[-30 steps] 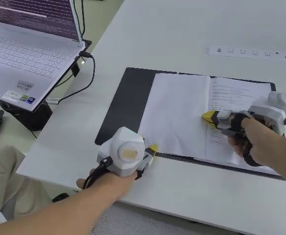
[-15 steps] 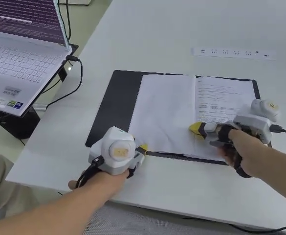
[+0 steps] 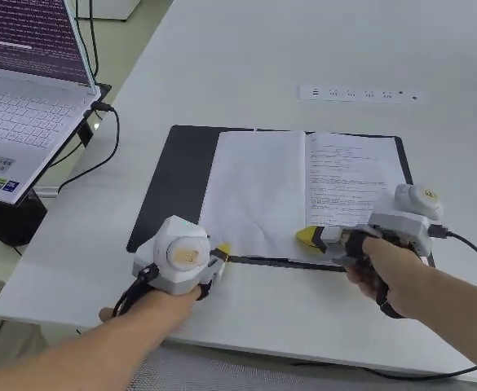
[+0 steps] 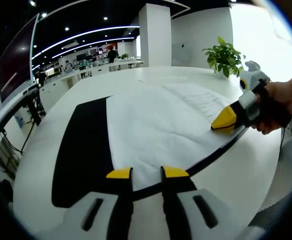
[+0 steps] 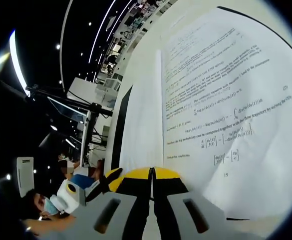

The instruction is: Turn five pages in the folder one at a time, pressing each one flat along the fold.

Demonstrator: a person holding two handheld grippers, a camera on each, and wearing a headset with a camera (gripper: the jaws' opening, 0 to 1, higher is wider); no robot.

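Observation:
The black folder (image 3: 171, 175) lies open on the white table. A blank white page (image 3: 254, 189) covers its left half and a printed page (image 3: 349, 175) its right. My right gripper (image 3: 307, 236) is shut, its yellow tips lying on the paper at the near end of the fold (image 3: 305, 183). In the right gripper view the shut gripper (image 5: 151, 172) rests just left of the fold, on the blank page beside the printed page (image 5: 215, 100). My left gripper (image 3: 221, 250) stands slightly open at the blank page's near left corner. The left gripper (image 4: 146, 173) has nothing between its fingers.
An open laptop (image 3: 22, 98) sits at the far left on a black stand, with a cable (image 3: 99, 155) trailing toward the folder. A white power strip (image 3: 360, 94) lies beyond the folder. The table's near edge runs just below both hands.
My right gripper has slid along the fold from about mid-page to its near end. The left gripper has stayed at the page's near left corner. The head camera has shifted.

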